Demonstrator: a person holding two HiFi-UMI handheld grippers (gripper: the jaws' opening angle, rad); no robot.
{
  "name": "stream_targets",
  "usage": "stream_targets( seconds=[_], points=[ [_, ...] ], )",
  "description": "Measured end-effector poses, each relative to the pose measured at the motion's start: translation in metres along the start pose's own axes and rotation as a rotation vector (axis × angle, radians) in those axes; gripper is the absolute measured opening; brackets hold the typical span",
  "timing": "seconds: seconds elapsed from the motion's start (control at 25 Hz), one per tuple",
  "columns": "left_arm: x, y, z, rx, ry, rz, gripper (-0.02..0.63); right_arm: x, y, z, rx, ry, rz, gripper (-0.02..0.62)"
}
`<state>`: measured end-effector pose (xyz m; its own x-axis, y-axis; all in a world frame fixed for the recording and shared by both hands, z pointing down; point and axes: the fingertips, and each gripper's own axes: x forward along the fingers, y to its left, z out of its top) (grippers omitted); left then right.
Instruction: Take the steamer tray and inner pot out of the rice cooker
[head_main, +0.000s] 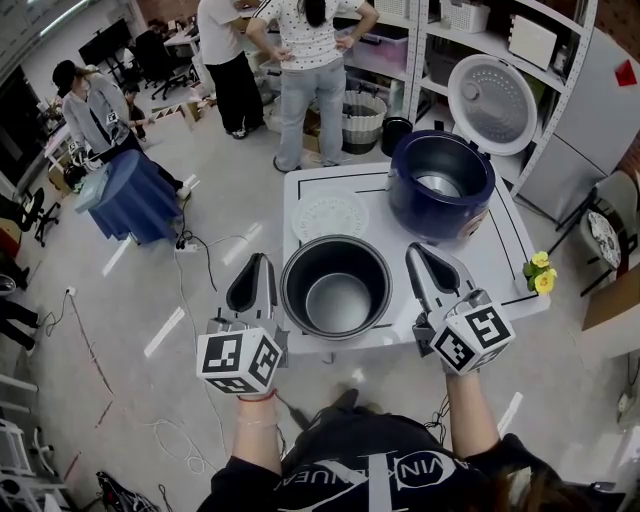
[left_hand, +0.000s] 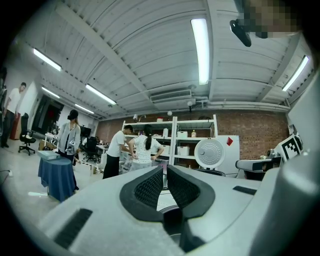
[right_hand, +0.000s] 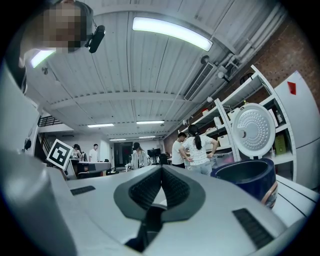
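The dark grey inner pot (head_main: 336, 288) stands empty on the white table (head_main: 512, 262), near its front edge. The white round steamer tray (head_main: 330, 214) lies flat behind it. The blue rice cooker (head_main: 441, 184) sits at the back right with its white lid (head_main: 491, 103) up and its body (right_hand: 255, 178) hollow. My left gripper (head_main: 261, 262) hangs level just left of the pot, shut and empty, its tips (left_hand: 165, 171) together. My right gripper (head_main: 417, 251) is just right of the pot, also shut on nothing, tips (right_hand: 161, 170) meeting.
A small pot of yellow flowers (head_main: 540, 272) stands on the table's right edge. Two people (head_main: 275, 60) stand behind the table by metal shelving (head_main: 470, 40). A blue-draped table (head_main: 130, 195) and cables lie on the floor to the left.
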<state>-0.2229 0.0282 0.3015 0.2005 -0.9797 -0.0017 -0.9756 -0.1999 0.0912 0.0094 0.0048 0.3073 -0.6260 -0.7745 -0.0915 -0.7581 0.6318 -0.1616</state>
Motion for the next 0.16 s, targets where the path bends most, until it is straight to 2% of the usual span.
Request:
stream_targets(
  seconds=[0.16],
  points=[
    [-0.0025, 0.0017, 0.0008, 0.021, 0.006, 0.012, 0.028, -0.0003, 0.0011, 0.0005, 0.003, 0.002, 0.000, -0.002]
  ],
)
